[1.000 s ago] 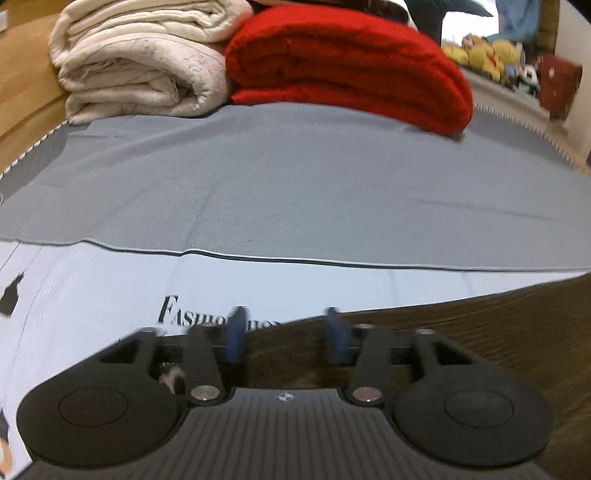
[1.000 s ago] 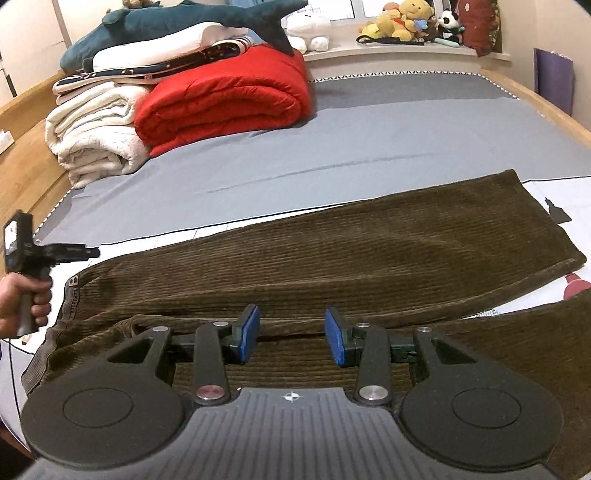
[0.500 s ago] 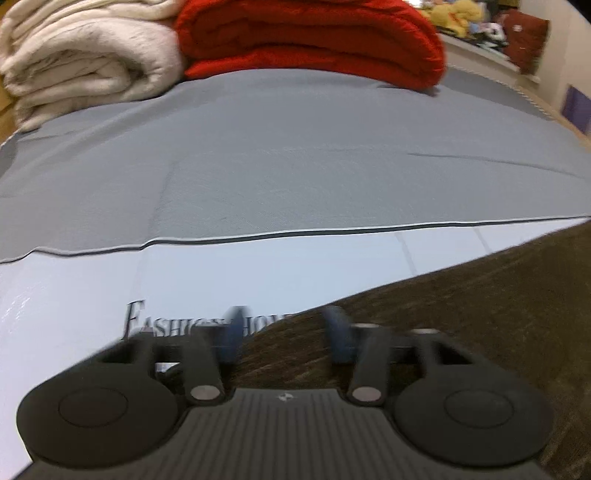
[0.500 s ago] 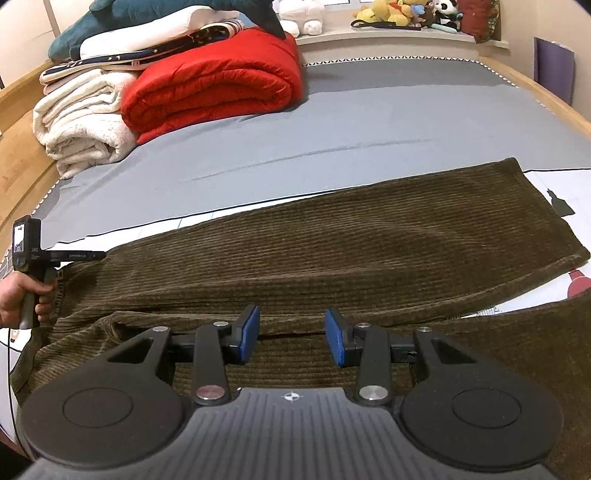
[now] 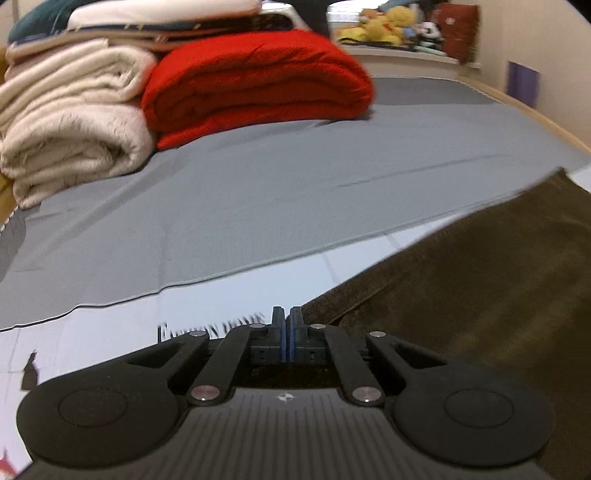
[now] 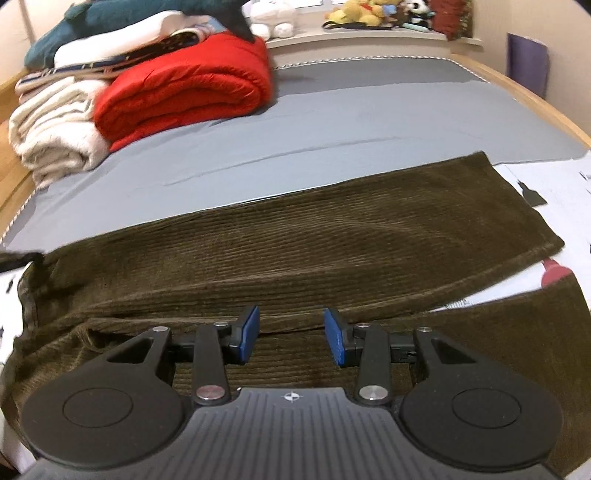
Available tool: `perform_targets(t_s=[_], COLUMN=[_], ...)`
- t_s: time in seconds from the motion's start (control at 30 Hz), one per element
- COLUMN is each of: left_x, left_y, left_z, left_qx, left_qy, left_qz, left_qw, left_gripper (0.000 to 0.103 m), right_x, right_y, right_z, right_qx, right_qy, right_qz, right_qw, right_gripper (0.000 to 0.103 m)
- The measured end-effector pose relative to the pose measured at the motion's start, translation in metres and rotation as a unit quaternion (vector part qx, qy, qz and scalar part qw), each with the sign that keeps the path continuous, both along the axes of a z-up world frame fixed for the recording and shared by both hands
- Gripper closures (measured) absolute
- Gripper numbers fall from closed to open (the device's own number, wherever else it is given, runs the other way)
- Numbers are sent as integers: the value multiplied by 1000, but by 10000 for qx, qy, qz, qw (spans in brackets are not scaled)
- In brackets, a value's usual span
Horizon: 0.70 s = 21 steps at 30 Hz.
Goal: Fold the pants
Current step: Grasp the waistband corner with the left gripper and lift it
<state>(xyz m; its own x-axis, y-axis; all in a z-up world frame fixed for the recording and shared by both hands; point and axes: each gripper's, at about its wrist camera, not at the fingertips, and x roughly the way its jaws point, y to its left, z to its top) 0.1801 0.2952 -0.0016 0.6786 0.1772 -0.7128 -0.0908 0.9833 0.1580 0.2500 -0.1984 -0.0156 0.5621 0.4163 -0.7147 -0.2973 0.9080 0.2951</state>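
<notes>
Dark brown corduroy pants lie spread across the bed, legs running to the right, waistband at the left. My right gripper is open and empty, hovering low over the pants near the crotch seam. My left gripper has its blue pads closed together at the upper waistband corner of the pants, and the cloth edge runs right up to the jaws. In the right wrist view the left gripper is a dark blur at the waistband corner.
A grey sheet covers the bed, with a white printed sheet under the pants. A folded red quilt and cream blankets are stacked at the back left. Plush toys line the shelf. A wooden bed frame runs along the right.
My left gripper's jaws have gone from open to shut at the waistband corner, and it has swung round. My right gripper has drifted slightly and stays open.
</notes>
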Motion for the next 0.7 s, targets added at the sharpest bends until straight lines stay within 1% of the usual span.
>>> perform_targets(t_s=[0.1,0.17,0.23,0.3,0.33,0.37,0.4,0.43,0.47,0.5,0.53,0.57,0.6,0.63,0.67,0.7], left_x=[-52,-92,-125,-147,-153,-159,-165,-169,-171,-174,-174,-176,-177,-177,-177,-174], left_y=[-33,-57,-79,-100,-107,-114,-115,-110,-100,-86,-72,-59,-47,-39,-34,-28], left_z=[24,31,25,8,0,-6,-6,-3,3,8,10,9,1,-7,-14,-25], left_qx=[51,5,-121,-246,-247,-176,-136,-190,-420,-875,-1313,-1716,-2080,-2296,-2459,-2677], left_qy=[26,120,357,758,930,1038,986,876,757,663,631,659,782,947,1092,1258], left_qz=[-277,-455,-555,-644,-695,-759,-717,-564,-260,98,409,722,1061,1302,1455,1601], left_qw=[9996,9989,9977,9947,9929,9915,9925,9944,9959,9939,9885,9803,9692,9599,9521,9417], left_gripper=[102,102,102,103,103,100,97,93,90,87,87,87,85,81,79,78], right_x=[-6,-12,-18,-26,-28,-31,-32,-33,-33,-32,-31,-29,-28,-26,-24,-22], right_y=[-7,-12,-15,-17,-18,-18,-19,-19,-21,-22,-24,-26,-27,-29,-30,-31], right_z=[3,5,8,9,8,8,7,6,4,3,2,0,-1,-1,-2,-2], right_qx=[65,211,307,349,351,353,345,339,385,476,561,613,620,634,657,680], right_qy=[-16,5,5,-14,-7,-3,8,47,118,190,245,282,294,283,256,228], right_qz=[-158,-219,-254,-247,-231,-215,-205,-223,-268,-314,-352,-408,-463,-527,-575,-646], right_qw=[9999,9995,9992,9991,9991,9991,9992,9992,9988,9982,9975,9969,9966,9962,9958,9953], right_gripper=[62,62,62,62,62,62,62,62,62,62,62,62,62,62,62,64])
